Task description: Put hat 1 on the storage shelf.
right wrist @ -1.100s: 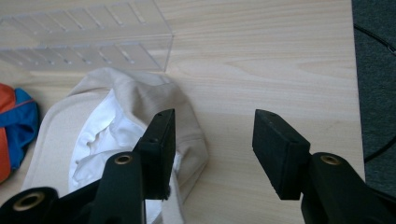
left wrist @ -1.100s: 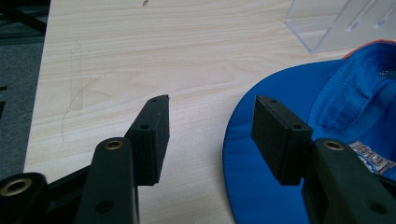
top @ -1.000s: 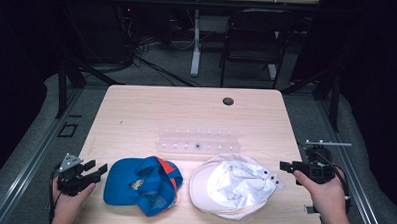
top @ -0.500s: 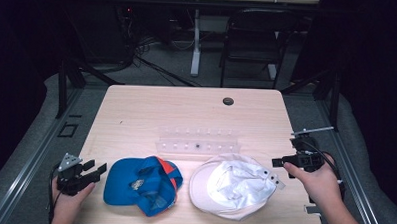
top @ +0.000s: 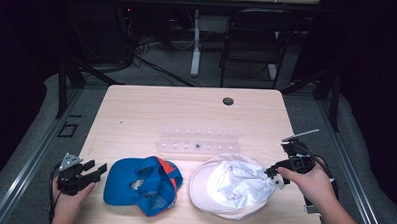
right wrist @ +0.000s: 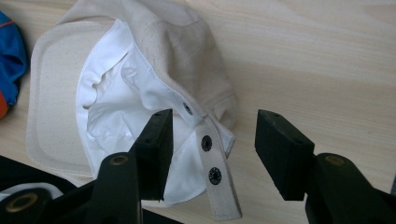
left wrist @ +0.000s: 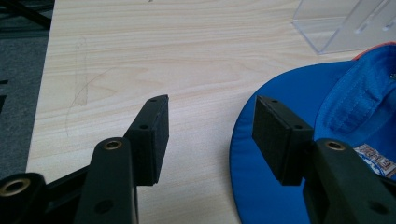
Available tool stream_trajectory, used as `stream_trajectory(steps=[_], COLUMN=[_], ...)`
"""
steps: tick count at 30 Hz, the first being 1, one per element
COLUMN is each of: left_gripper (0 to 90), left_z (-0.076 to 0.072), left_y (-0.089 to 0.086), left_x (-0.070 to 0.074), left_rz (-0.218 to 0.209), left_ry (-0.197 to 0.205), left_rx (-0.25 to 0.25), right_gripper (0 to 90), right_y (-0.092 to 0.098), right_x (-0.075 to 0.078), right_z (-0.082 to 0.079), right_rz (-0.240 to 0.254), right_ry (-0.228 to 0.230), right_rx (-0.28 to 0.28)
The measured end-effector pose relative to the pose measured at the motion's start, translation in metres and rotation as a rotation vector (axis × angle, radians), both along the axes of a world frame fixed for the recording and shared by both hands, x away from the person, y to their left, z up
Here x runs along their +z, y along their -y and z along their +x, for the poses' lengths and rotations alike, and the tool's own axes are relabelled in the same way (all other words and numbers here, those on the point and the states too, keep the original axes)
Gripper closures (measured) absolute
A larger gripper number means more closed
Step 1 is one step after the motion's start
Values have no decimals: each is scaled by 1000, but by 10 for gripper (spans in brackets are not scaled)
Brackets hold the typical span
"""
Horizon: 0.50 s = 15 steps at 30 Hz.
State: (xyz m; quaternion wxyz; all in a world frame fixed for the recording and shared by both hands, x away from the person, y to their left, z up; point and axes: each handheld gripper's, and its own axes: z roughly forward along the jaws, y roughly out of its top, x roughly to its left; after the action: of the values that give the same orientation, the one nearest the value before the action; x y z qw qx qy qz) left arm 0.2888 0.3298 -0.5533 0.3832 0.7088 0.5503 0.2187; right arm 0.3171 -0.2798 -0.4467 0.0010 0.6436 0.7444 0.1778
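Observation:
A blue cap point(top: 143, 184) with an orange trim lies upside down at the table's front left. A cream-white cap point(top: 232, 185) lies upside down to its right, its snap strap point(right wrist: 215, 177) pointing at my right gripper. My left gripper point(top: 95, 170) stands open just left of the blue cap's brim point(left wrist: 275, 186), with the right jaw over the brim's edge. My right gripper point(top: 276, 173) is open at the white cap's back edge, and the strap lies between its jaws point(right wrist: 212, 135).
A clear plastic rack point(top: 199, 142) stands in the table's middle, behind both caps. A dark round grommet point(top: 228, 101) sits near the far edge. The wooden table point(top: 151, 110) has free room at the back. A chair point(top: 251, 39) stands beyond it.
My right gripper has moved left and forward from the table's right edge to the white cap's strap. The left gripper has stayed in place.

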Motion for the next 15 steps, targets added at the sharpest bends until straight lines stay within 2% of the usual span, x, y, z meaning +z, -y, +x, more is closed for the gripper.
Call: stream_trajectory(steps=[3, 10, 15], left_gripper=[468, 468, 468], left_z=[0, 0, 1], left_y=[0, 0, 0], left_x=[0, 0, 0], left_rz=[2, 2, 4], left_ry=[1, 0, 1], left_rx=[1, 1, 4], right_gripper=[469, 467, 511], right_y=[-1, -3, -6], right_x=[-6, -19, -26], right_z=[1, 5, 8], right_rz=[7, 20, 22], right_ry=[-29, -59, -78], right_rx=[18, 18, 22])
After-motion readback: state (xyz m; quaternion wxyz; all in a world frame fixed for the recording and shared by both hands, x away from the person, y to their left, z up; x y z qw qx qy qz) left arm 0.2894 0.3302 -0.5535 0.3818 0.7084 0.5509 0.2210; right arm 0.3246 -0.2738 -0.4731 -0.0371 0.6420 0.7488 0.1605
